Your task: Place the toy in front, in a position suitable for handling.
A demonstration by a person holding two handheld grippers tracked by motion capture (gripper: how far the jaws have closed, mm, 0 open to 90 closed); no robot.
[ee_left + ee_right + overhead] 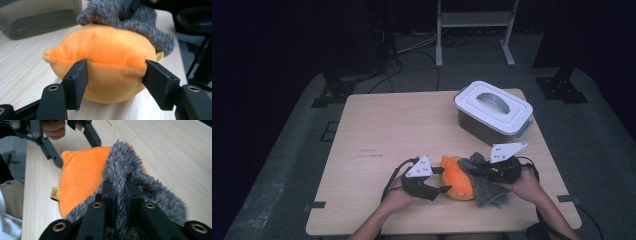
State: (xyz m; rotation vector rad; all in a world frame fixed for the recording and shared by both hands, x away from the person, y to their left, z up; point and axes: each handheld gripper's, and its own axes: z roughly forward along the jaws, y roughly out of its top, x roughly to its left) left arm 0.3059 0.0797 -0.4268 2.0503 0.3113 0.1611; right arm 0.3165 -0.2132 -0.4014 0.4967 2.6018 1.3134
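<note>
Pinching a fold of the grey fuzzy cloth [140, 180] between nearly closed jaws, the right gripper [119, 187] is draping it over the orange plush toy [105, 62], apparently to wrap or cover it. Bracing that toy from the other side, the left gripper [113, 75] is spreading its jaws wide so each pad is pressing a flank, probably keeping it from sliding. Everything is sitting near the tabletop's [377, 130] front edge, with the lidded white box [493, 111] waiting toward the far right corner.
</note>
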